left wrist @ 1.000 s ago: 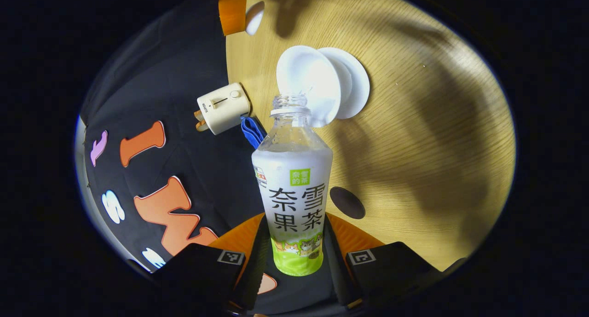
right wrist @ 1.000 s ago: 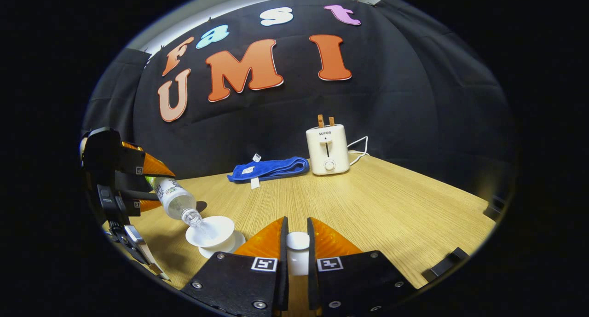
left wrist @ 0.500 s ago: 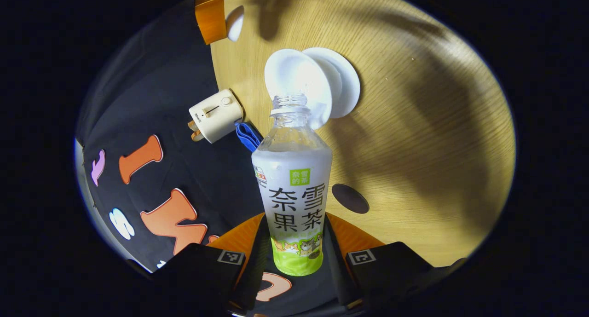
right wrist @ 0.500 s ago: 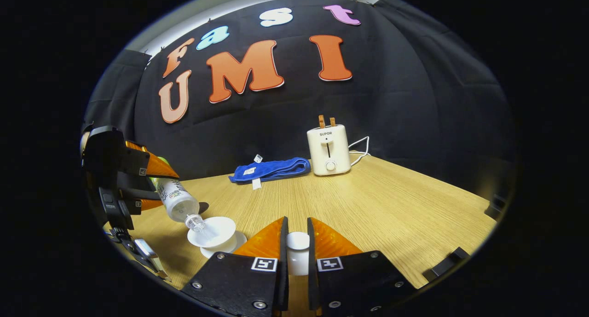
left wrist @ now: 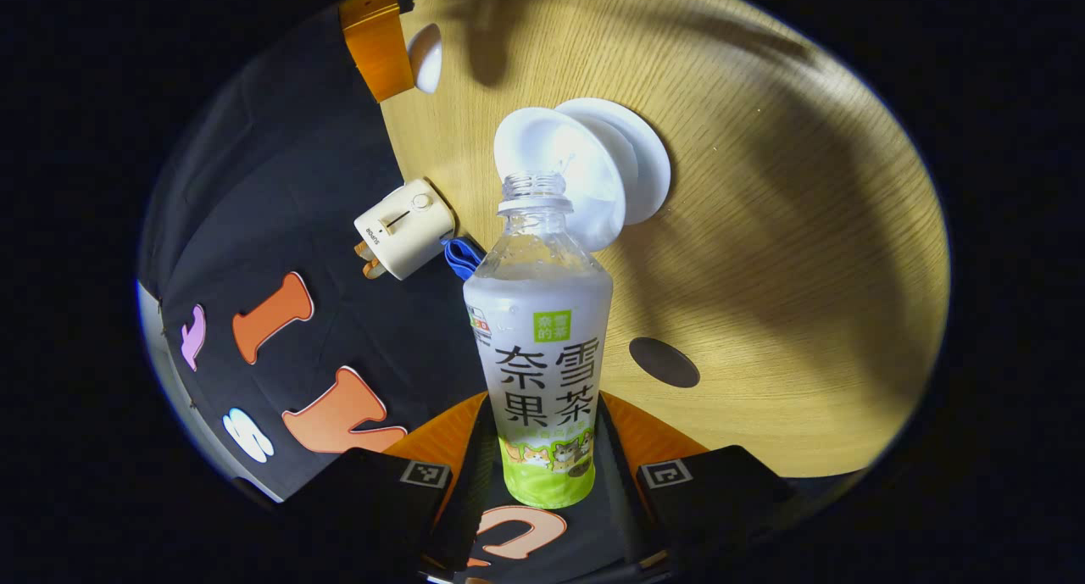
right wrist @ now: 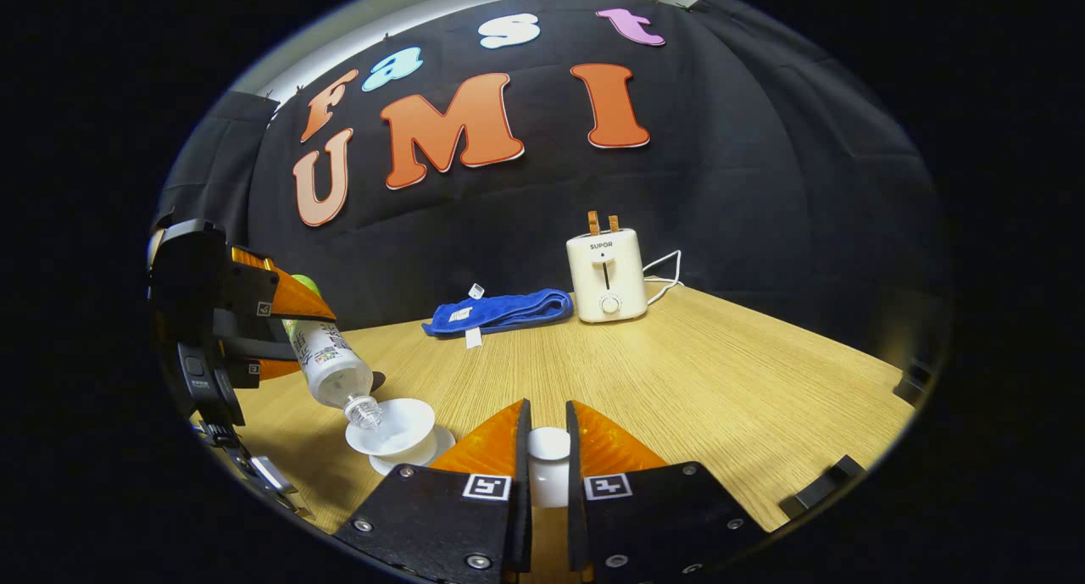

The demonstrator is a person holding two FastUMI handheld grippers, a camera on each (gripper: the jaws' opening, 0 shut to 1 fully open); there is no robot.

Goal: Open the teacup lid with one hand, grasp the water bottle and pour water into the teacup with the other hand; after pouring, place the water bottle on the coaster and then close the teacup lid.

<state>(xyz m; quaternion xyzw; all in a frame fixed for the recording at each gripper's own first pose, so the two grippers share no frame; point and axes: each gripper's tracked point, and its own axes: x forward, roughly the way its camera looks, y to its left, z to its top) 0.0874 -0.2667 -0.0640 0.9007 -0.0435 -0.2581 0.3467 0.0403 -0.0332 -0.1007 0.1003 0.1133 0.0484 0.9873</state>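
My left gripper [left wrist: 540, 469] is shut on the lower body of a clear water bottle [left wrist: 539, 355] with a white and green label. The uncapped bottle is tipped steeply, its mouth over the bowl of the white teacup [left wrist: 559, 173], which sits on a white saucer [left wrist: 648, 156]. In the right gripper view the same bottle [right wrist: 332, 370] tilts down into the teacup [right wrist: 398, 425] at lower left, held by the left gripper [right wrist: 284, 334]. My right gripper [right wrist: 547, 474] is shut on the white teacup lid [right wrist: 548, 465], held above the table right of the cup. A dark round coaster [left wrist: 664, 362] lies near the cup.
A cream toaster [right wrist: 603, 275] with a white cord stands at the back of the wooden table [right wrist: 720, 380], with a folded blue cloth [right wrist: 500, 311] to its left. The right gripper holding the lid [left wrist: 424, 57] shows at the top of the left gripper view.
The bottle has tipped a little more steeply toward the cup, its base rising. The right gripper with the lid has stayed still.
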